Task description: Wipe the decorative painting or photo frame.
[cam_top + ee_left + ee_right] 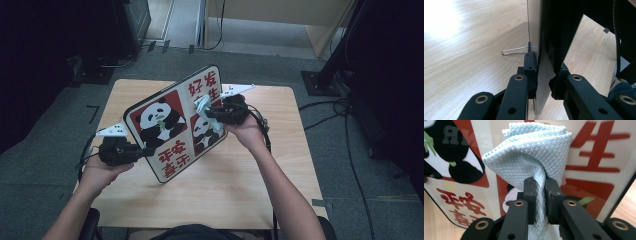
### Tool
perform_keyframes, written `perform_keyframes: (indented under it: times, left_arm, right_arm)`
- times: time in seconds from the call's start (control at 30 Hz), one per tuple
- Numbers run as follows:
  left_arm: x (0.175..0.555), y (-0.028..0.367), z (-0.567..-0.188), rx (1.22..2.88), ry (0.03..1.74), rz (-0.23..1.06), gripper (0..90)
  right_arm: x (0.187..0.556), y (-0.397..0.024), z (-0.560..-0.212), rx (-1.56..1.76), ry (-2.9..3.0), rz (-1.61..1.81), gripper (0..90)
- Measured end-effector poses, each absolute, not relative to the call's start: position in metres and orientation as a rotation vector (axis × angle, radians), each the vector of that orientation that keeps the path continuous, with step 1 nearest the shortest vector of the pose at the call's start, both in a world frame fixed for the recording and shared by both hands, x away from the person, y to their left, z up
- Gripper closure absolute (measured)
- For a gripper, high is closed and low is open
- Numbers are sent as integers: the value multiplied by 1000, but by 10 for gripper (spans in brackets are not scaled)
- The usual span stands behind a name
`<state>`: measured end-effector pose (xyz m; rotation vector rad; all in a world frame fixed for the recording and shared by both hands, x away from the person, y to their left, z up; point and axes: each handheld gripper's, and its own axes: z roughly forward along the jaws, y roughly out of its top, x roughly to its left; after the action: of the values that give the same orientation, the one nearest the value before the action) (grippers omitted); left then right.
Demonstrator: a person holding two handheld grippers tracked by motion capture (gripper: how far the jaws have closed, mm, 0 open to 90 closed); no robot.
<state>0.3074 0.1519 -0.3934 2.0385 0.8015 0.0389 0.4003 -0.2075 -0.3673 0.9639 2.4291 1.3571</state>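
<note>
Left hand-held gripper point(543, 86) was clamped on the board's point(172, 122) lower-left edge, holding it tilted above the surface point(280, 165). Right hand-held gripper point(540, 200) was pinched tight on a cloth point(531, 152), pressed to the board's face. Best to wipe with light, even strokes while the left clamp stays firm. Board: flat, glossy, rounded corners; cloth: soft waffle weave.

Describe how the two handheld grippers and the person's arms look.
Both the left gripper and the right gripper are matte black, each topped by a pale grey three-cornered plate and trailing a black cable. Up close, the left gripper's fingers are flat black links with brass-coloured rivets, ending in square black pads. The forearms are bare, with no sleeves visible.
</note>
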Motion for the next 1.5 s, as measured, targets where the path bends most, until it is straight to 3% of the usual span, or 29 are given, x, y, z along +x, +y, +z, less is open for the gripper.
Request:
perform_keyframes:
  times: [1.5]
  left_arm:
    - [306, 150, -394, 2033, 797, 27, 775]
  right_arm:
    - [376, -221, -480, 1133, 2481, 1271, 809]
